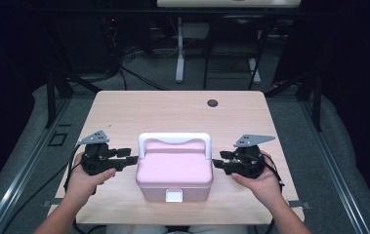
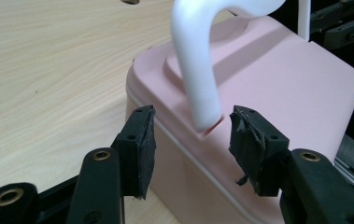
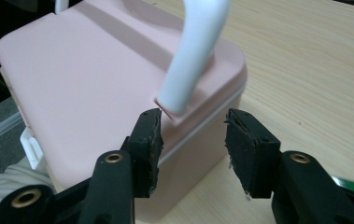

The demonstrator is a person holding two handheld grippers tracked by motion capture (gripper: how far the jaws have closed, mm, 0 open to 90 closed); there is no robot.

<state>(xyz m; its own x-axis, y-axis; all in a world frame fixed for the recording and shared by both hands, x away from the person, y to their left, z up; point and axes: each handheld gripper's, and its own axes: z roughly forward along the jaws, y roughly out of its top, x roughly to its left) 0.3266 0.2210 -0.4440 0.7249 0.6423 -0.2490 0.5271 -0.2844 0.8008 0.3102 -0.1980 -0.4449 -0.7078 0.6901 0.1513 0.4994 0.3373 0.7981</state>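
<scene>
A pink lidded box (image 1: 174, 173) with a white handle (image 1: 174, 140) standing upright over its lid sits on the worktop (image 1: 173, 109), close to the near edge and about midway between the left and right edges; a white latch (image 1: 174, 196) faces the person. The left gripper (image 1: 132, 159) is at the box's left end, its fingers (image 2: 139, 149) spread apart on either side of the handle's foot, pads clear of the plastic and holding nothing. The right gripper (image 1: 217, 163) mirrors it at the right end, fingers (image 3: 149, 149) likewise parted around the other handle foot without pressing on it. Behind the box the worktop lies bare back to a small round grommet hole (image 1: 213, 103) near the far edge, leaving wide room for moving there. To each side there is a narrower strip of wood between the hands and the side edges. In front, only a thin margin separates the box from the near edge.
</scene>
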